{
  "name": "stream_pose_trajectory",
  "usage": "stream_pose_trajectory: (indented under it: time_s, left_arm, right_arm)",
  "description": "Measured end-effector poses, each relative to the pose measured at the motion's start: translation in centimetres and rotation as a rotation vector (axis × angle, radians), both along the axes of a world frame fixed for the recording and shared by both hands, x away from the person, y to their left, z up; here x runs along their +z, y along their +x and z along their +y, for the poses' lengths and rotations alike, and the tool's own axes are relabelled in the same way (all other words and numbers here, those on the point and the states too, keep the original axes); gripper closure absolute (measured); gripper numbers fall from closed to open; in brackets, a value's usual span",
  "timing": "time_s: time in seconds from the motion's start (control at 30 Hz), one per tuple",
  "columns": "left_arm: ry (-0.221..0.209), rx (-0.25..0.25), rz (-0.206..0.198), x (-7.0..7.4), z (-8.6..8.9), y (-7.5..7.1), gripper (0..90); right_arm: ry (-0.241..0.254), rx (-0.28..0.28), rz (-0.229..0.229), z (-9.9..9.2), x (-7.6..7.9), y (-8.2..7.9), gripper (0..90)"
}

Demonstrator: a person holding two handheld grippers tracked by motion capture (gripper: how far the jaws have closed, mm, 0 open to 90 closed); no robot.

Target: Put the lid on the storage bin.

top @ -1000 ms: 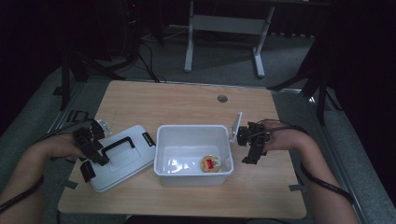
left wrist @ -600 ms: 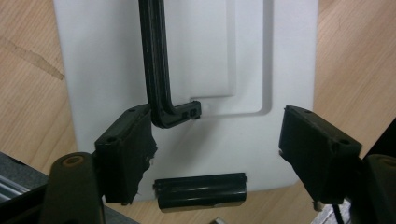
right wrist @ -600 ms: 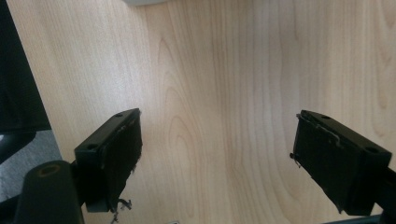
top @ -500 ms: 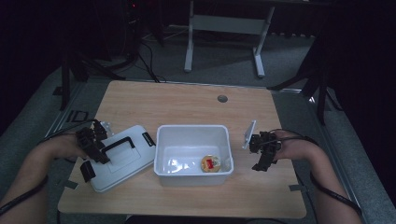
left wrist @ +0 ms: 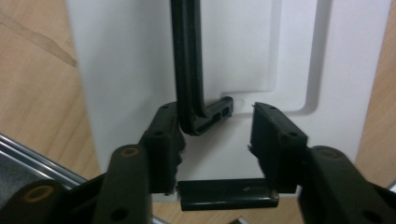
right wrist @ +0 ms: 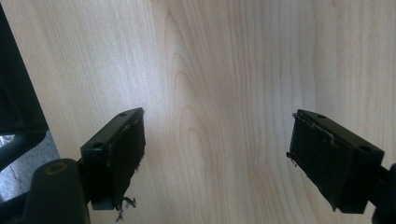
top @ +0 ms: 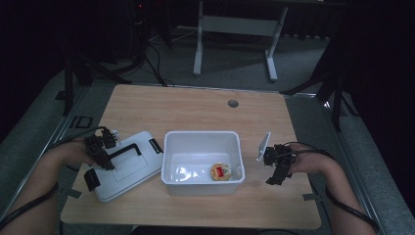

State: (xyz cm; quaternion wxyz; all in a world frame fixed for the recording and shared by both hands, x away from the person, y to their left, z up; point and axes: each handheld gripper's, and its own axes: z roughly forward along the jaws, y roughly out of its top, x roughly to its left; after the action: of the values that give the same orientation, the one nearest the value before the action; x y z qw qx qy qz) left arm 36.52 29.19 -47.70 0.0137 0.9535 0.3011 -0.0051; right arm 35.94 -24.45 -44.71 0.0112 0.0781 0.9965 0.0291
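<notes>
A white lid [top: 128, 166] with a black handle [top: 125, 151] lies flat at the table's left. My left gripper [top: 103, 156] points down over the handle's left end. In the left gripper view its jaws have just been closing around the handle's bent end [left wrist: 201, 122]. The left pad [left wrist: 166, 135] is against the handle and the right pad [left wrist: 271, 135] stands off it, so my left gripper [left wrist: 215, 112] is still open. An open white box [top: 203, 142] sits mid-table with a yellow and red item [top: 221, 171] inside. My right gripper [top: 276, 171] hangs open over bare wood, right of the box.
Black latches [top: 90, 178] sit on the lid's ends, one of them [left wrist: 229, 193] right under my left jaws. The wooden table [top: 195, 110] has a round hole [top: 233, 103] at the back. A metal rail [left wrist: 42, 161] runs beside the table's left edge. Dark floor and a desk frame lie beyond.
My right gripper has moved right and down, away from the box's right rim toward the tabletop. My left gripper has stayed over the lid's handle.
</notes>
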Motion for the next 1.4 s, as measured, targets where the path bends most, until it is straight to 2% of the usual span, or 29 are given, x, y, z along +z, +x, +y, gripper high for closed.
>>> stream_pose_trajectory:
  time_s: [0.07, 0.17, 0.33, 0.43, 0.57, 0.6, 0.63, 0.67, 0.7, 0.83, 0.9, 1.1, 1.27, 1.4]
  left_arm:
    - [-0.003, 0.018, 0.015, -0.1, -0.1, 0.2, 55.4]
    - [0.001, 0.019, 0.021, -0.4, -0.4, 0.2, 57.9]
    - [0.053, 0.014, 0.021, -0.9, -0.6, 0.4, 64.0]
    - [0.053, 0.007, 0.016, -1.1, -0.7, 0.5, 65.2]
    - [0.058, -0.003, 0.030, -1.5, -0.9, 0.5, 67.6]
    - [0.040, 0.004, 0.043, -1.5, -0.9, 0.5, 67.6]
    - [0.041, -0.002, 0.046, -1.5, -1.0, 0.5, 75.2]
    - [0.036, -0.001, 0.054, -1.5, -1.1, 0.5, 76.9]
    - [0.036, -0.004, 0.057, -1.5, -1.1, 0.4, 82.3]
    - [0.039, 0.008, 0.056, -1.5, -1.2, 0.4, 82.9]
    - [0.018, 0.007, 0.060, -1.3, -1.1, 0.4, 83.2]
    - [-0.005, -0.003, 0.058, -0.1, -0.5, -0.1, 83.4]
    - [0.004, -0.006, 0.049, 1.6, 0.3, -0.8, 83.4]
    - [0.001, -0.020, 0.063, 3.2, 0.8, -1.6, 83.4]
  right_arm:
    - [-0.004, -0.003, 0.006, -0.1, -0.3, 0.0, 17.8]
    - [-0.008, -0.007, 0.017, -0.2, -0.8, -0.1, 17.8]
    - [-0.022, -0.017, 0.029, -0.5, -1.5, -0.1, 17.8]
    - [-0.017, -0.021, 0.031, -0.6, -1.5, 0.0, 17.8]
    - [-0.019, -0.025, 0.033, -0.8, -1.6, 0.0, 17.9]
    - [-0.018, -0.026, 0.031, -0.8, -1.7, 0.0, 17.8]
    - [-0.013, -0.028, 0.034, -0.9, -1.8, 0.1, 17.8]
    - [-0.014, -0.026, 0.031, -0.9, -1.9, 0.1, 17.8]
    - [-0.014, -0.027, 0.028, -1.0, -2.0, 0.1, 17.8]
    - [-0.015, -0.018, 0.026, -1.0, -2.5, 0.0, 17.7]
    - [-0.015, -0.012, 0.022, -0.9, -2.6, 0.0, 17.7]
    - [-0.007, -0.018, 0.015, -1.0, -2.6, 0.1, 17.7]
    - [-0.007, -0.019, 0.018, -1.1, -2.6, 0.1, 17.7]
    - [-0.001, -0.026, 0.008, -1.3, -2.6, 0.0, 17.8]
